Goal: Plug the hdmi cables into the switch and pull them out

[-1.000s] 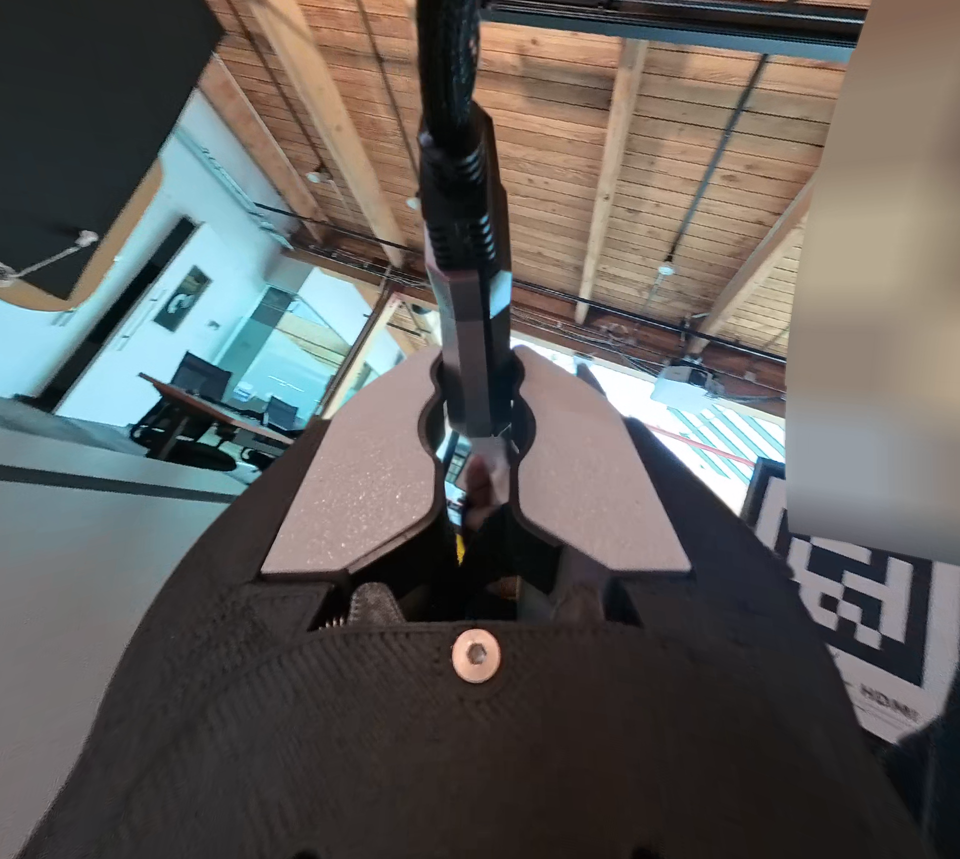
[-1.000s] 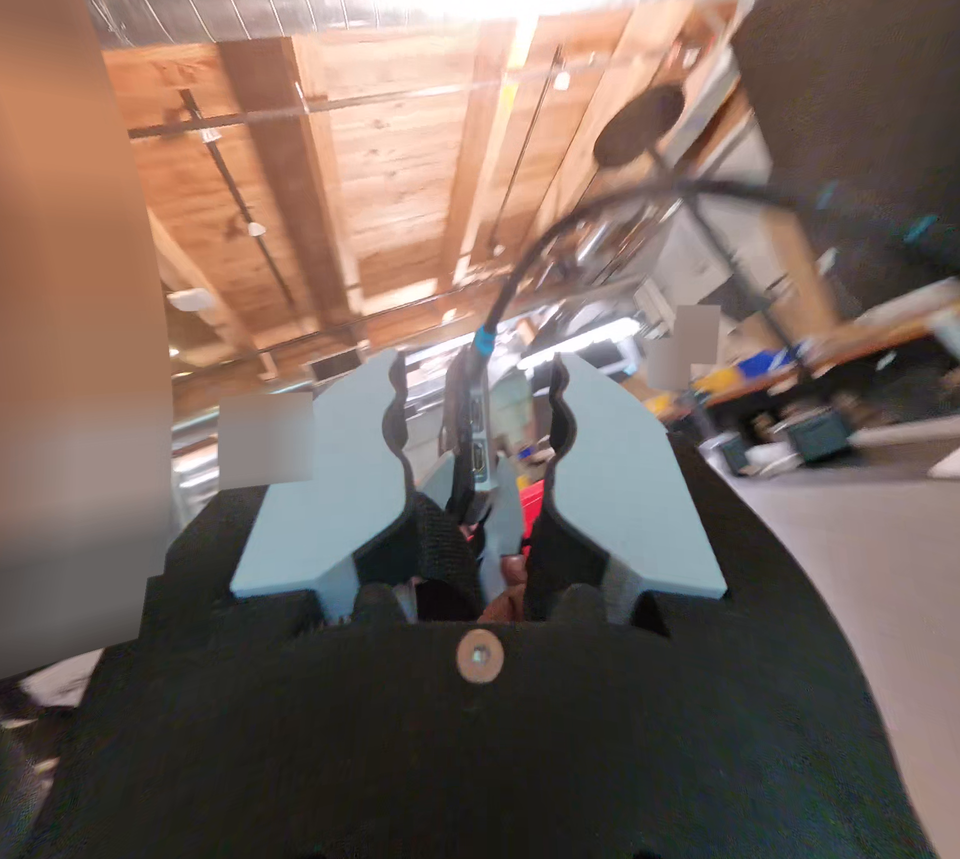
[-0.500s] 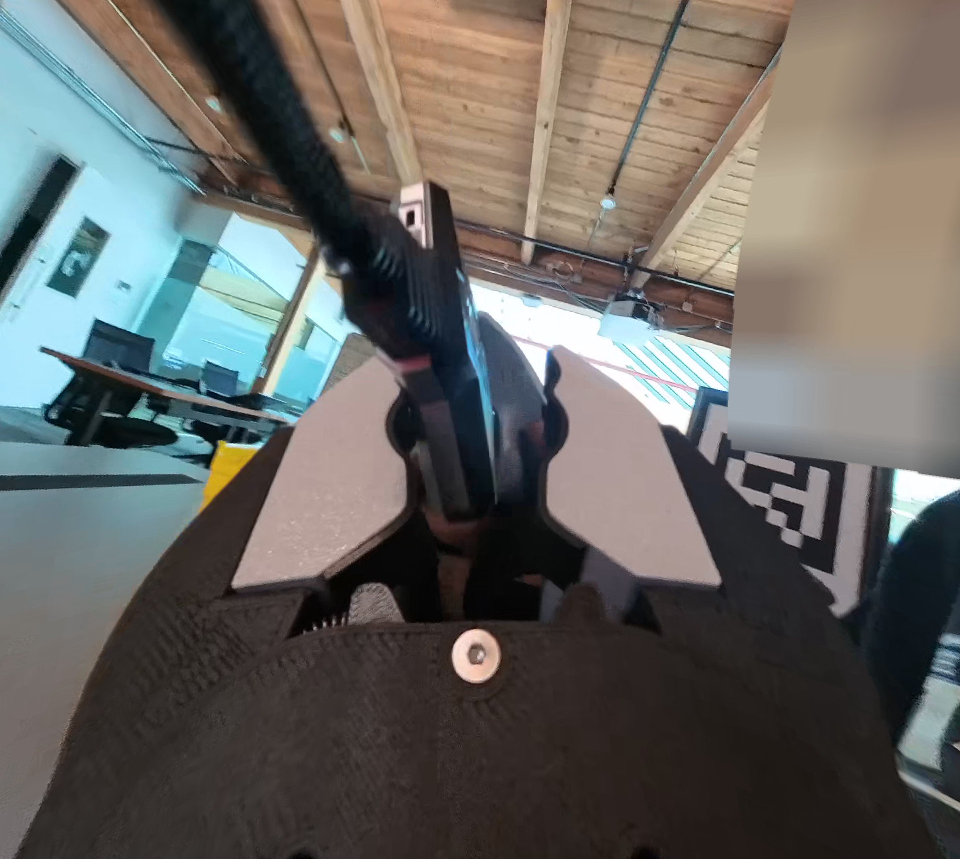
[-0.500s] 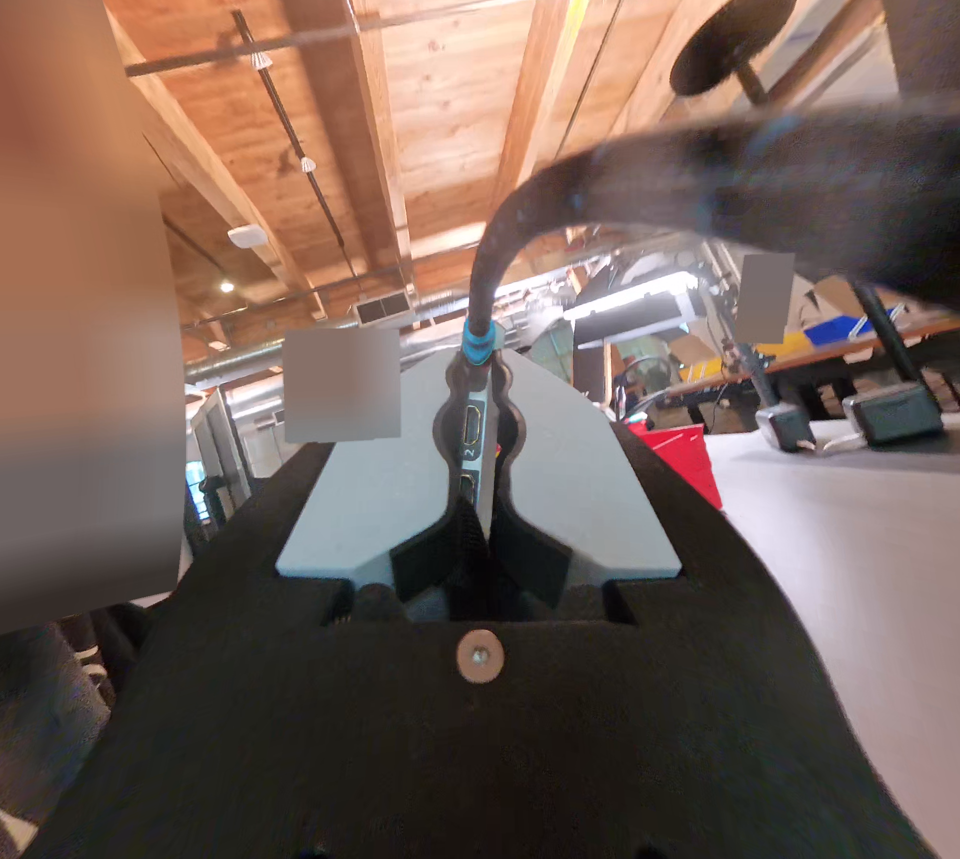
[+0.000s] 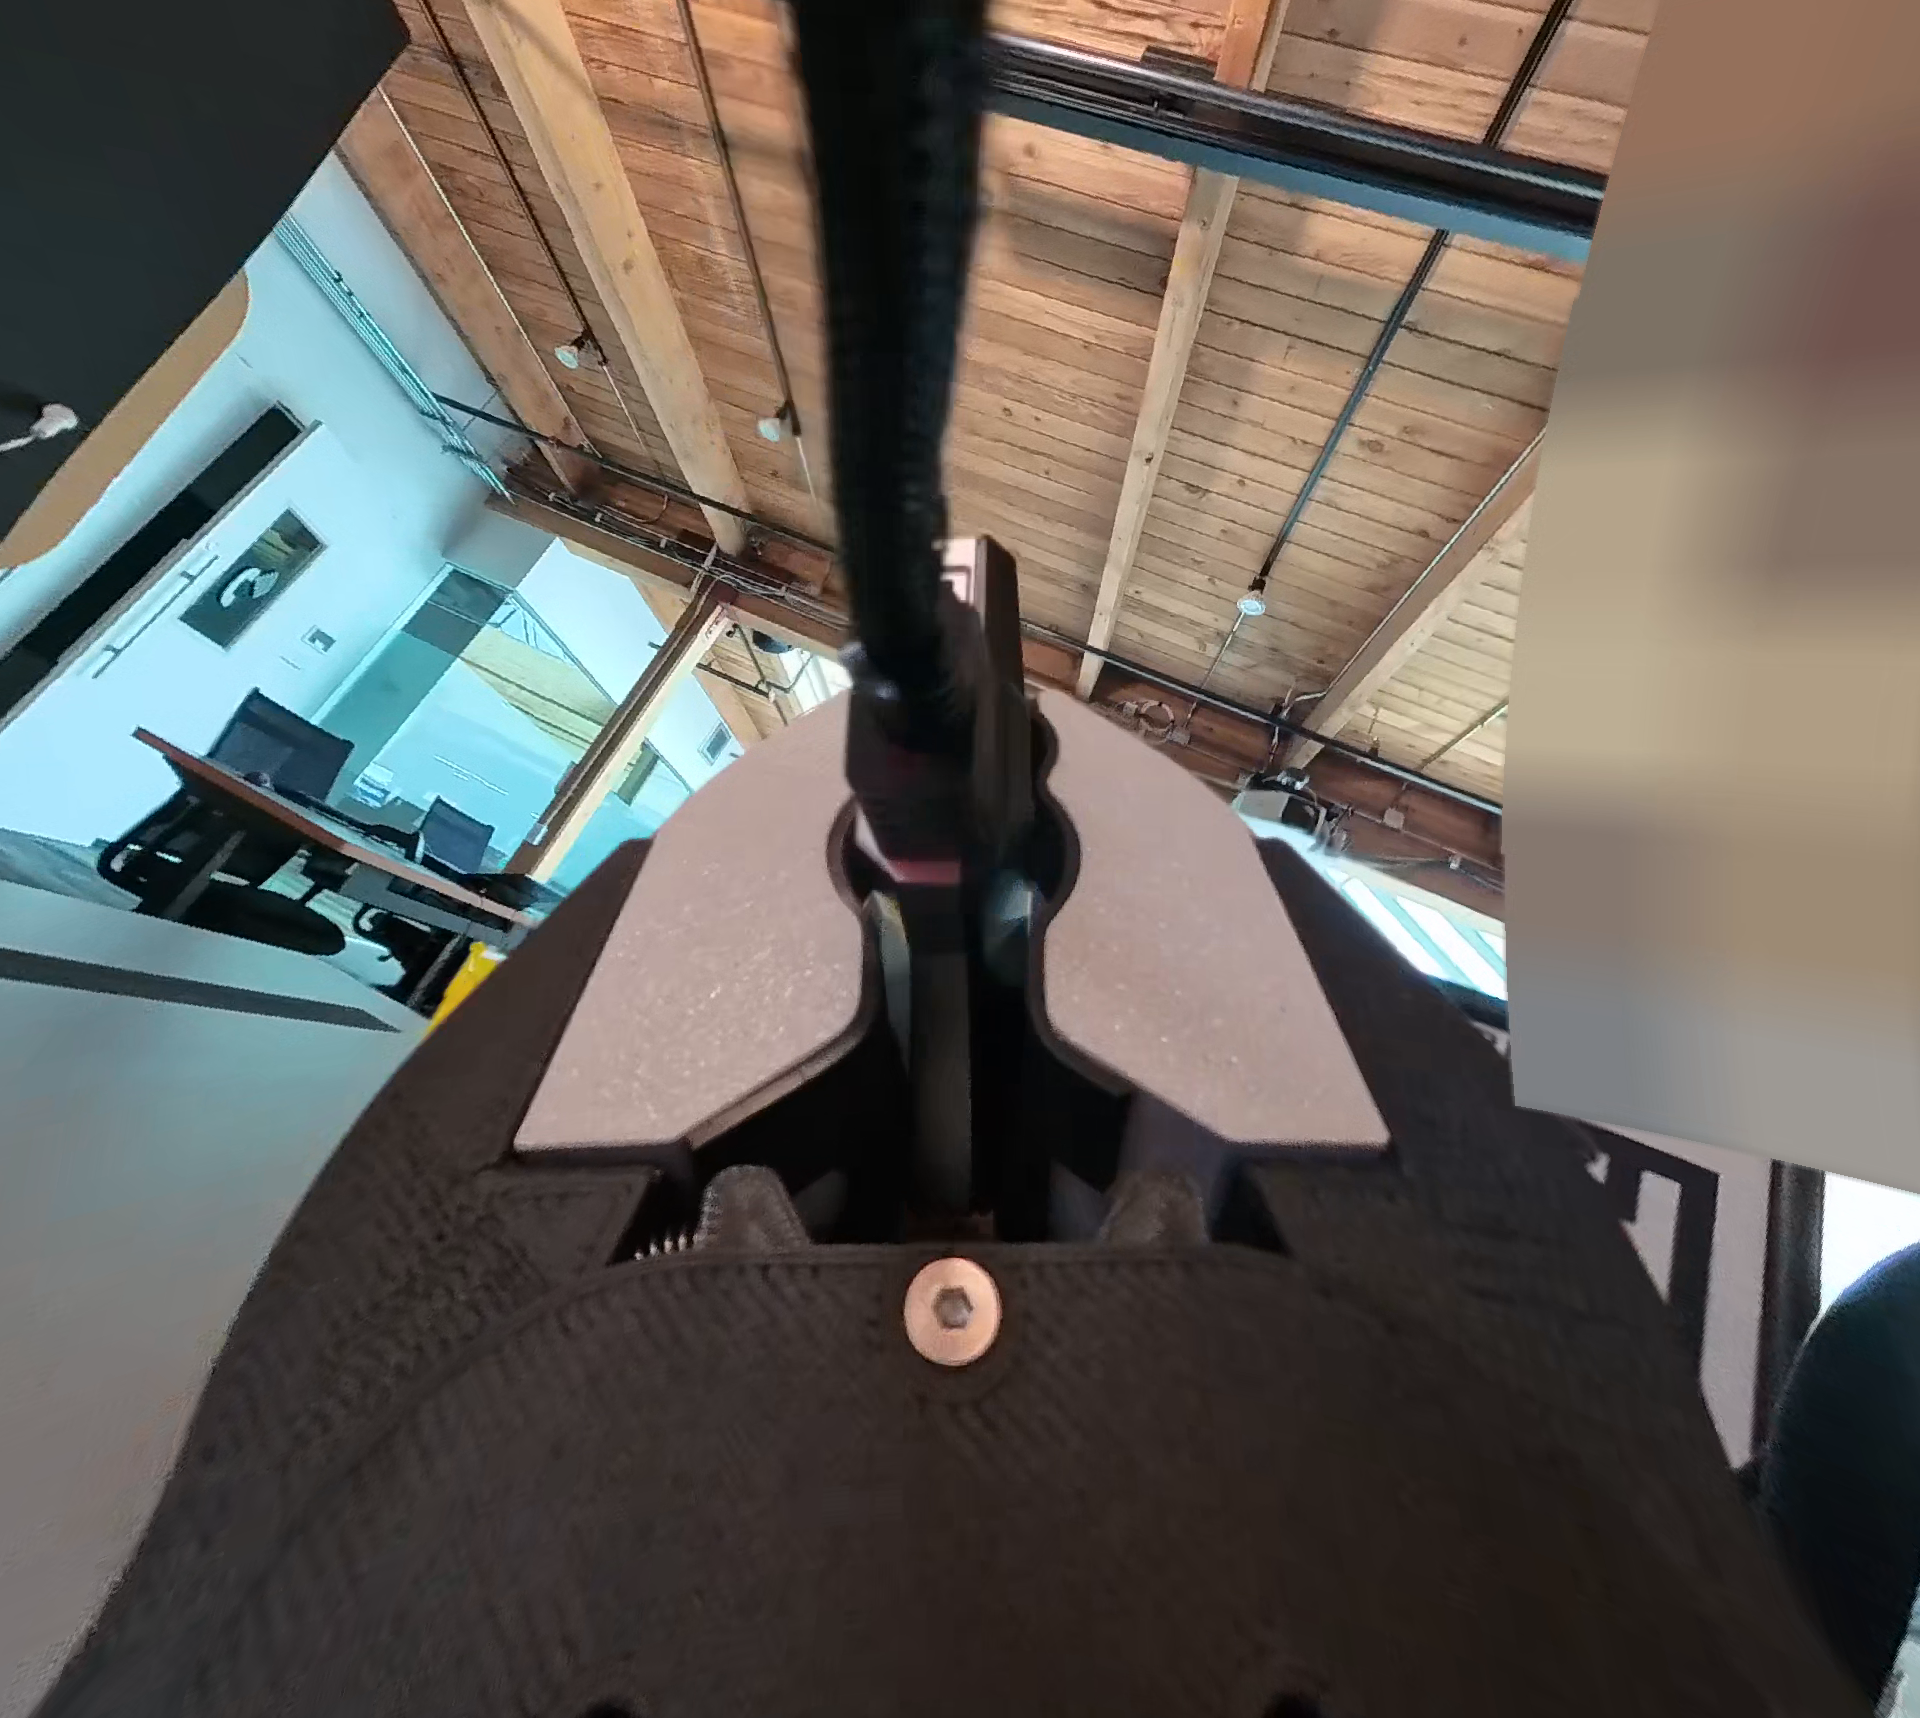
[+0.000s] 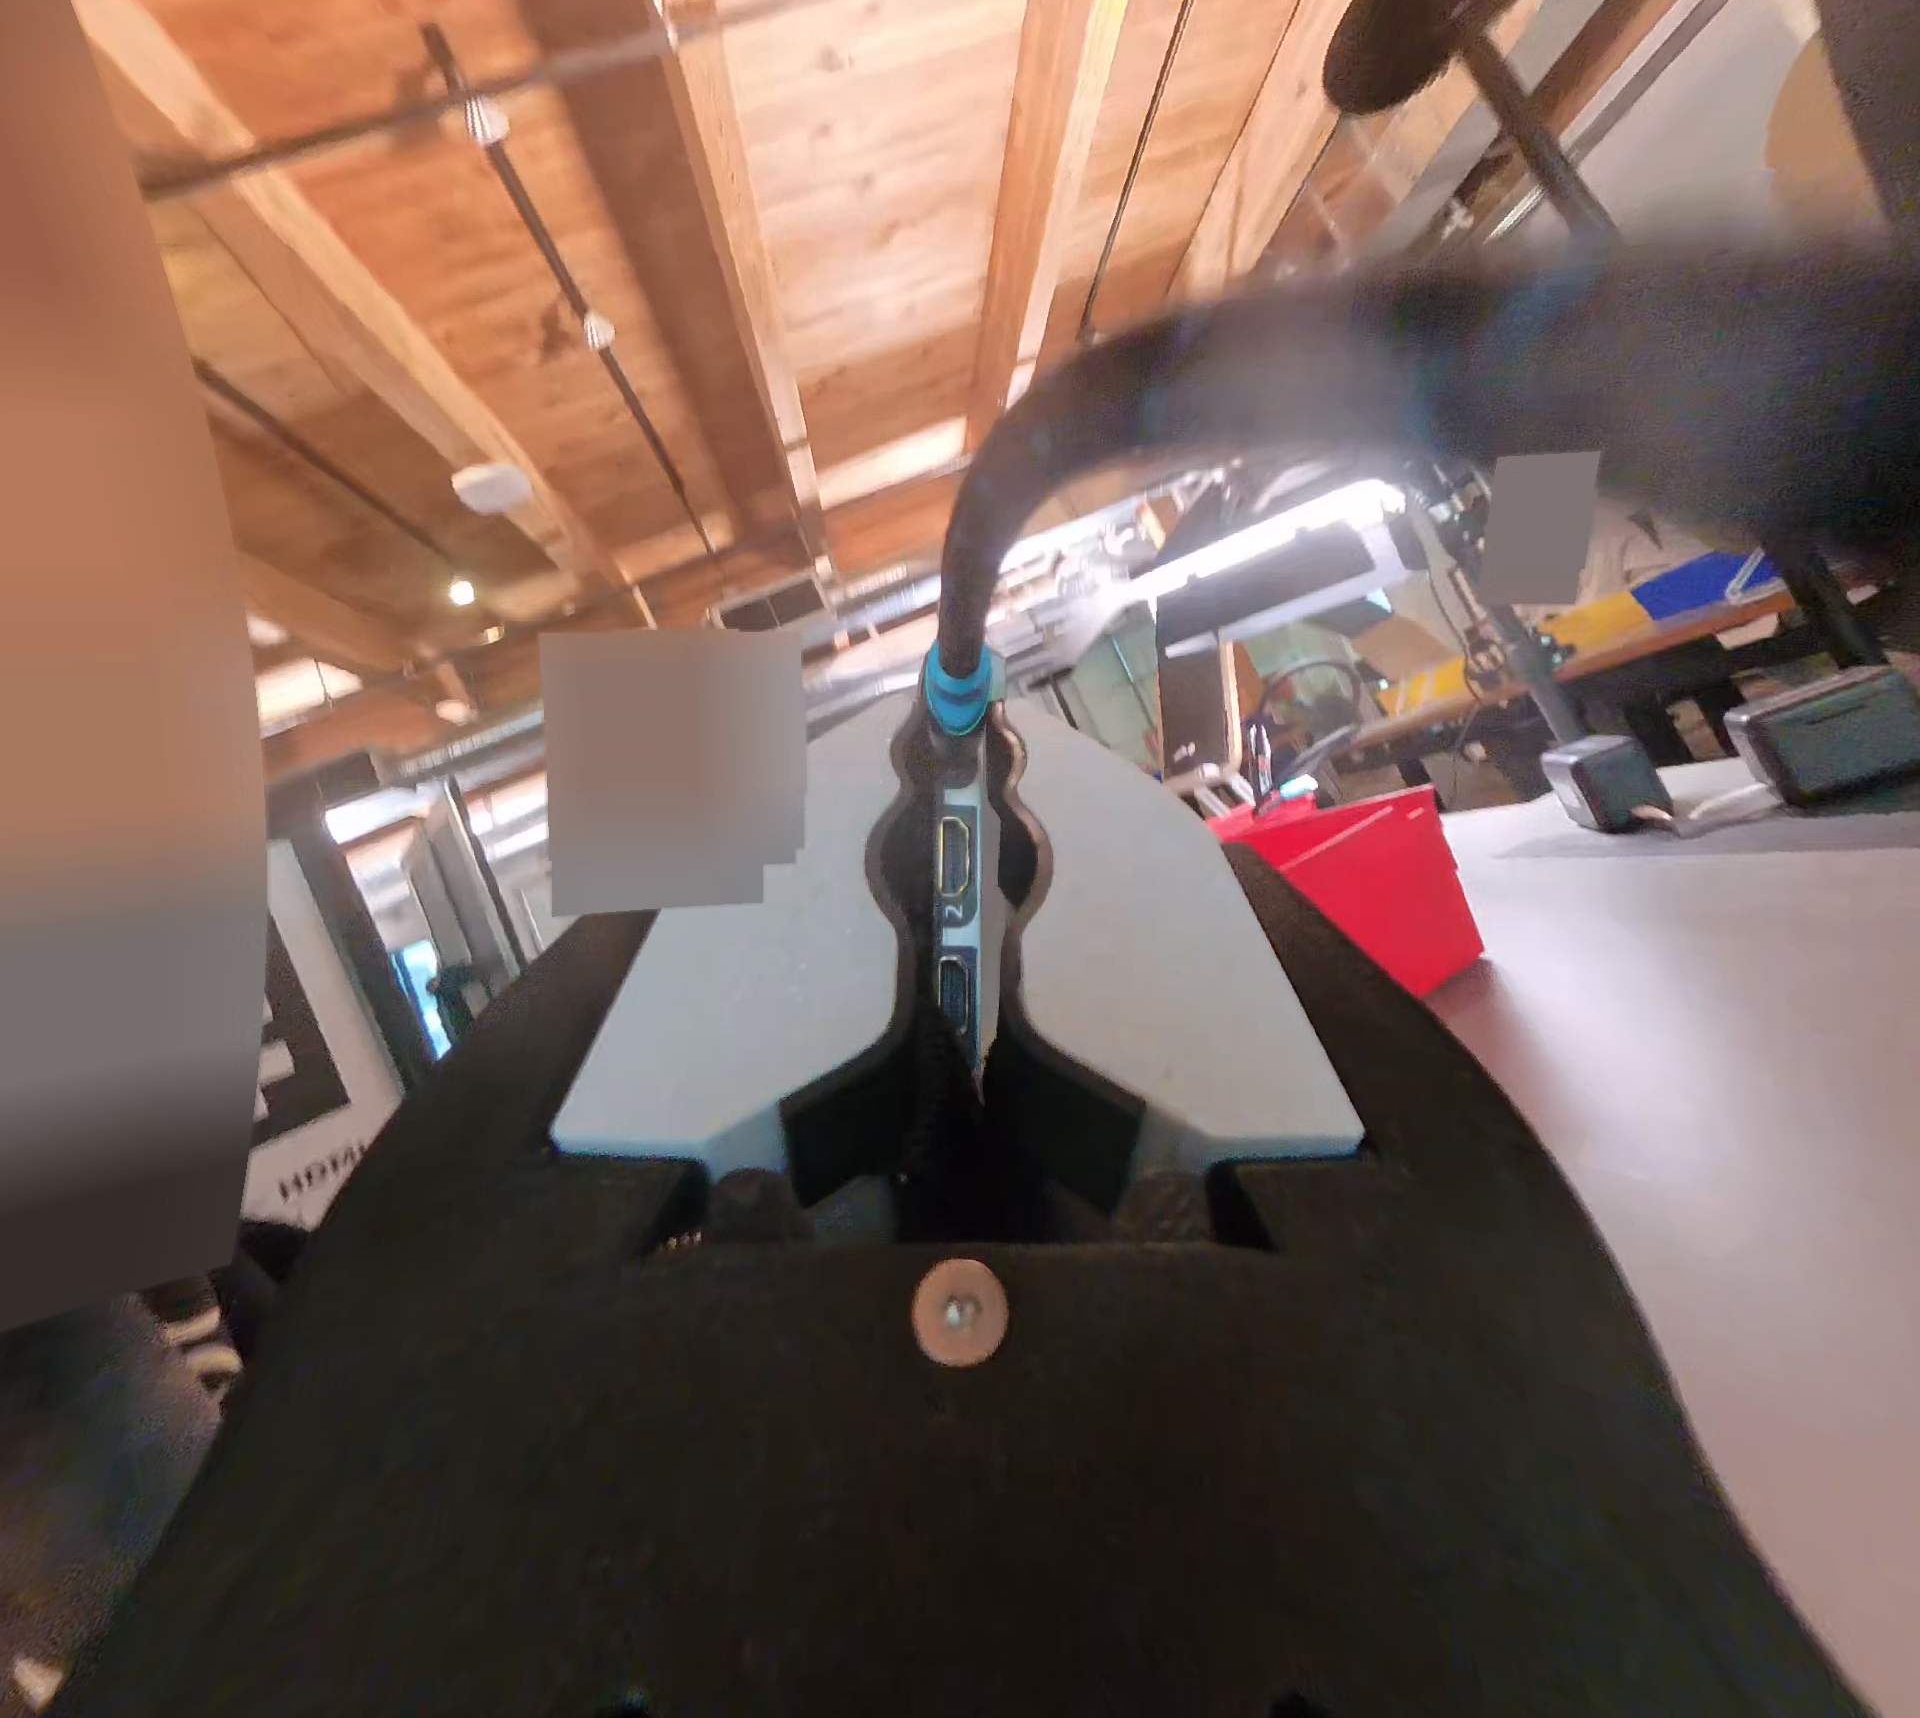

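hdmi switch [image 6: 961, 889] sits edge-on between the right tongs [image 6: 956, 899], which are clenched on it so its row of ports faces the camera; two ports look empty, and a black cable with a blue collar [image 6: 956, 692] enters its far end and arcs off right. that grip likely steadies the box for plugging. the left tongs [image 5: 951, 847] are clenched on a braided hdmi cable [image 5: 883, 214] at its plug [image 5: 904, 795], with a flat dark body pressed alongside; whether that is the same switch i cannot tell. both point up at a wooden ceiling [image 5: 1143, 266]. a red bin [image 6: 1361, 889] stands on the grey counter [image 6: 1683, 1045].
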